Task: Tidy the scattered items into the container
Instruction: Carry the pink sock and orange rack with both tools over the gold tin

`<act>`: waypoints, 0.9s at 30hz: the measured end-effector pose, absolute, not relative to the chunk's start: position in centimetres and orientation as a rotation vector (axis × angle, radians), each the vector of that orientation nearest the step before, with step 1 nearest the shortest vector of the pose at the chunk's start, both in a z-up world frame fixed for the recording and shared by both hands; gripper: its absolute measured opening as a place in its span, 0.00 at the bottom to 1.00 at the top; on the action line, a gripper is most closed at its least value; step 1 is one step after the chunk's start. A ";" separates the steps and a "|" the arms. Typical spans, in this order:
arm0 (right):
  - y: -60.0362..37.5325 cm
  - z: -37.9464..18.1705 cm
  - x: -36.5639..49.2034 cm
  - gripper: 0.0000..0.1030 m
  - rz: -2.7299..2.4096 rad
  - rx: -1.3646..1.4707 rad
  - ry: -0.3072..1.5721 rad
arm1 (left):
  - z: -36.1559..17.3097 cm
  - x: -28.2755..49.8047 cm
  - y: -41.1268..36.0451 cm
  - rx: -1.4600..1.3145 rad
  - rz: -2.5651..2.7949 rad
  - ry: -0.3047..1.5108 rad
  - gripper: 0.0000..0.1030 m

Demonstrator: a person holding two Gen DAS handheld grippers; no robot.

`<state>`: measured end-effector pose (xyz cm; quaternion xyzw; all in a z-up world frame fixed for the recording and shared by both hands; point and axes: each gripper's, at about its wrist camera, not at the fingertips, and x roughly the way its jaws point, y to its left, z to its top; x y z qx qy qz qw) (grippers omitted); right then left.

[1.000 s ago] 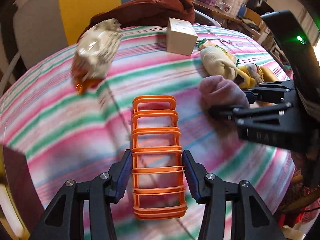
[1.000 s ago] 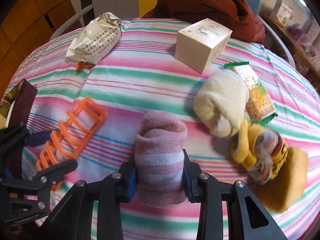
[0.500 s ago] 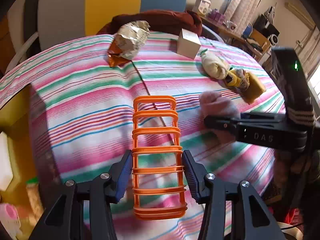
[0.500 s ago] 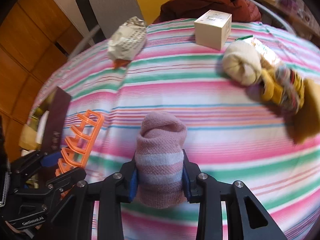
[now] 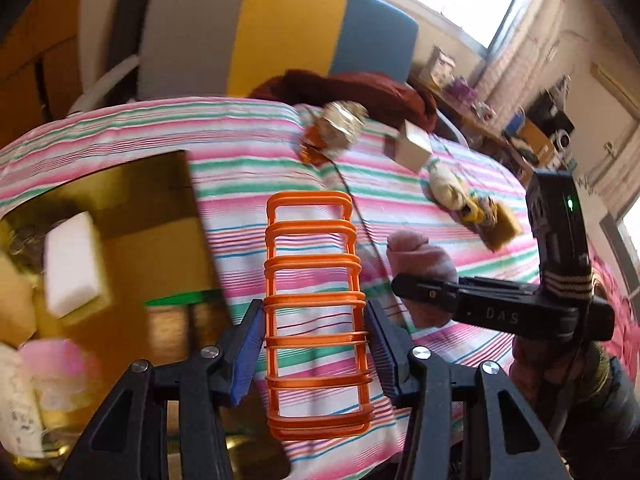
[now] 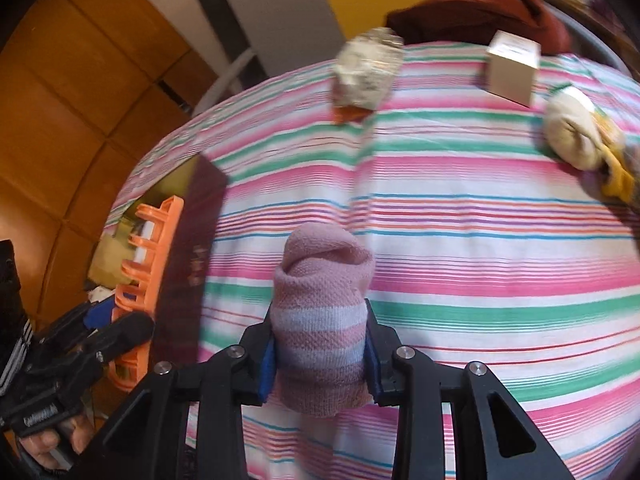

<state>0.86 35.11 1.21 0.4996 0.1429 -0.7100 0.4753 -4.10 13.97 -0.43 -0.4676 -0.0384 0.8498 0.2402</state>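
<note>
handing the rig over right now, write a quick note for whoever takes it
Left gripper: shut on the orange rack, held near the open box at the table's left edge.
Right gripper: shut on the rolled pink sock, above the striped cloth.
Done: a few things already lie in the box, too blurred to name.
Left: drop rack and sock in, then fetch the snack bag, small carton, cream sock and yellow sock.

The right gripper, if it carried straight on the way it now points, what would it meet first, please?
Probably only the bare striped tablecloth: beyond the right gripper and its pink sock, nothing lies close ahead. The silver snack bag sits far beyond.
</note>
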 end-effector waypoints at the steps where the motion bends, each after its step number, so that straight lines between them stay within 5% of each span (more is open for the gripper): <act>1: 34.8 1.5 1.5 0.34 -1.714 1.209 0.358 | -0.2 -4.0 12.9 -1.278 2.345 -0.122 0.49; 13: 29.4 3.4 10.1 0.34 -1.471 1.072 0.455 | -1.1 -2.2 -0.7 -1.392 2.566 -0.223 0.49; 27: 23.4 1.1 18.3 0.34 -1.345 1.015 0.629 | -3.9 -1.1 -4.0 -1.477 2.602 -0.281 0.49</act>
